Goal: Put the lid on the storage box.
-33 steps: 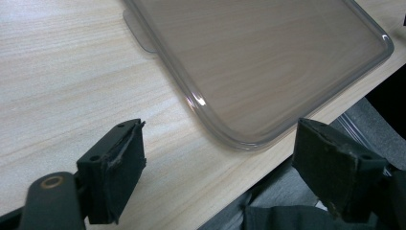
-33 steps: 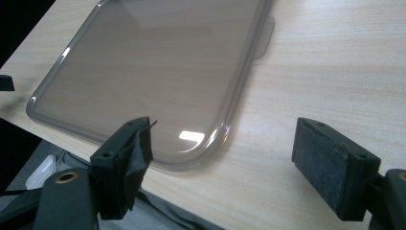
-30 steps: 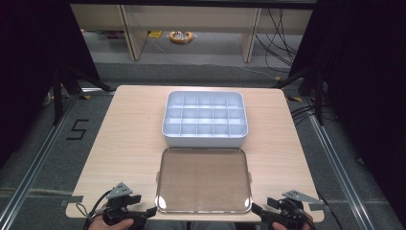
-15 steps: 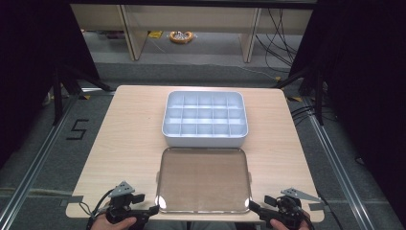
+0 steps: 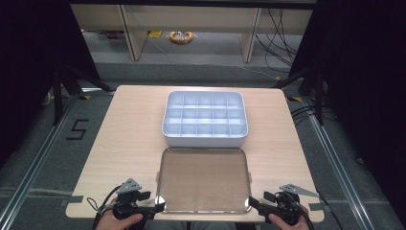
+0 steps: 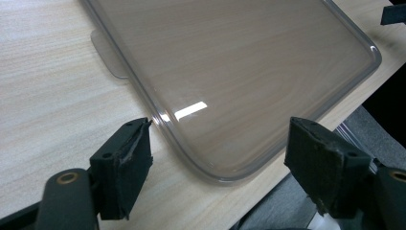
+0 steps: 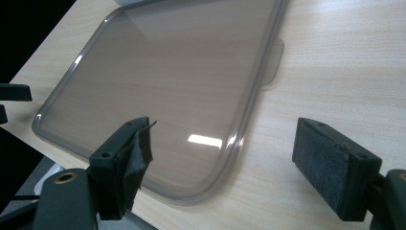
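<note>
A clear plastic lid [image 5: 203, 179] lies flat on the wooden table [image 5: 124, 139], just in front of a white compartment box [image 5: 205, 120]. My left gripper [image 5: 160, 207] sits at the lid's near left corner. In the left gripper view that corner of the lid [image 6: 230, 62] lies between the open jaws of the left gripper [image 6: 225, 158]; they have just been closing a little, and the pads are clear of the rim. My right gripper [image 5: 252, 203] is at the near right corner, and the right gripper [image 7: 234, 158] is open astride the lid [image 7: 163, 72] edge.
The box's compartments look empty. A small tab [image 6: 107, 52] sticks out from the lid's left side and another tab [image 7: 273, 62] from its right. The table's front edge runs right under both grippers. Bare wood lies to either side of the lid.
Both grippers have edged inward toward the lid's near corners. The lid and the box have not moved.
</note>
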The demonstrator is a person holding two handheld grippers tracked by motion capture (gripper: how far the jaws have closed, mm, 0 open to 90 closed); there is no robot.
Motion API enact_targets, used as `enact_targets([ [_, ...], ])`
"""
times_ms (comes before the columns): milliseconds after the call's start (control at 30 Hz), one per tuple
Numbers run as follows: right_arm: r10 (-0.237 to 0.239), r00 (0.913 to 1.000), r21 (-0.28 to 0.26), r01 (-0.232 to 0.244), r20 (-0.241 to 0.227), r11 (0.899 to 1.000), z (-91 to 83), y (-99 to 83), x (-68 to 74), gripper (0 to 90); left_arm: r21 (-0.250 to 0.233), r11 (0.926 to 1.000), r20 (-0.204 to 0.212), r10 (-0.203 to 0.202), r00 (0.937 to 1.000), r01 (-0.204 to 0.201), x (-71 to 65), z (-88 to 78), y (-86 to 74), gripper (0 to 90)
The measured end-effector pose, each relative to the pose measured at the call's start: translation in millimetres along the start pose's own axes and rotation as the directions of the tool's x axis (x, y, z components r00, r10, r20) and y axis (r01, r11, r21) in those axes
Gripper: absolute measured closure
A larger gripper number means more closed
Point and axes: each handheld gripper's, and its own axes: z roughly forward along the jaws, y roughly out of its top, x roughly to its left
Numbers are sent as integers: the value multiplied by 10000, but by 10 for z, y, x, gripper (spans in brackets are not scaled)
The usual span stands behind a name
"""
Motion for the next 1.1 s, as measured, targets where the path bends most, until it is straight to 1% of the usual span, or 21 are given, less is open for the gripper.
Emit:
enact_targets([
  [67, -166, 9996, -124, 163, -224, 9998, 35, 7, -23, 226, -55, 9998, 10, -206, 9998, 206, -6, 22, 9, 235],
  [100, -370, 9992, -105, 369, -135, 9993, 53, 20, -37, 227, 97, 9999, -3, 38, 10000, -38, 17, 21, 19, 235],
  [133, 83, 9994, -77, -86, -336, 9999, 52, 22, 0, 227, 86, 10000, -63, 15, 10000, -14, 22, 31, 24, 235],
  [167, -417, 9989, -105, 415, -194, 9991, 74, 31, -44, 228, -52, 9995, -134, -315, 9994, 315, 20, 58, 32, 235],
  [200, 151, 9997, 32, -150, -166, 9999, 76, 33, 4, 228, 150, 9998, -145, -97, 9998, 100, 48, 51, 41, 236],
  [233, -332, 9989, -41, 331, -330, 9994, 92, 40, -34, 229, 133, 9995, -172, -271, 9995, 273, 51, 59, 43, 237],
  [267, 81, 9998, 109, -79, -173, 9999, 99, 45, 1, 230, 133, 9995, -172, -271, 9995, 273, 51, 59, 43, 239],
  [367, -381, 9991, 35, 381, -178, 9993, 133, 58, -25, 233, 10, 9982, -123, -594, 9982, 594, 71, 88, 57, 253],
  [467, -186, 9996, 123, 188, -198, 9997, 169, 74, -6, 238, 256, 9989, -240, -397, 9989, 404, 121, 101, 72, 271],
  [500, 199, 9996, 210, -195, -198, 9996, 181, 78, 21, 240, 324, 9990, -171, -288, 9994, 293, 139, 110, 81, 281],
  [533, -271, 9995, 102, 273, -188, 9996, 207, 85, -13, 242, 179, 9985, -195, -523, 9984, 526, 133, 132, 84, 290],
  [567, 102, 9998, 225, -98, -184, 9997, 212, 87, 19, 243, 384, 9986, -160, -370, 9992, 376, 156, 131, 92, 297],
  [633, 118, 9998, 317, -112, -167, 9994, 238, 97, 34, 245, 412, 9984, -155, -369, 9992, 375, 174, 150, 104, 324],
  [667, -364, 9992, 326, 369, -183, 9988, 250, 110, 3, 246, 445, 9986, -200, -292, 9994, 300, 184, 157, 110, 337],
  [733, -402, 9992, 390, 405, -66, 9984, 287, 117, 15, 247, 340, 9985, -333, -413, 9986, 424, 179, 187, 119, 359],
  [767, 109, 9999, 574, -102, -119, 9983, 289, 116, 57, 248, 484, 9985, -317, -244, 9992, 259, 184, 189, 123, 366],
  [800, -377, 9992, 467, 383, -134, 9982, 316, 124, 23, 248, 510, 9984, -319, -225, 9992, 241, 186, 207, 125, 374],
  [867, -27, 9997, 639, 42, -236, 9979, 326, 129, 61, 249, 628, 9979, -412, -136, 9991, 162, 191, 216, 129, 412],
  [967, -225, 9992, 641, 245, -316, 9976, 397, 144, 22, 255, 490, 9986, -506, -171, 9986, 196, 195, 250, 141, 458],
  [1000, 379, 9989, 638, -359, -292, 9973, 420, 136, 49, 265, 490, 9986, -506, -171, 9986, 196, 195, 250, 141, 469],
  [1100, 286, 9984, 571, -257, -497, 9980, 429, 147, 20, 259, 595, 9982, -437, 57, 9990, -31, 162, 250, 136, 484],
])
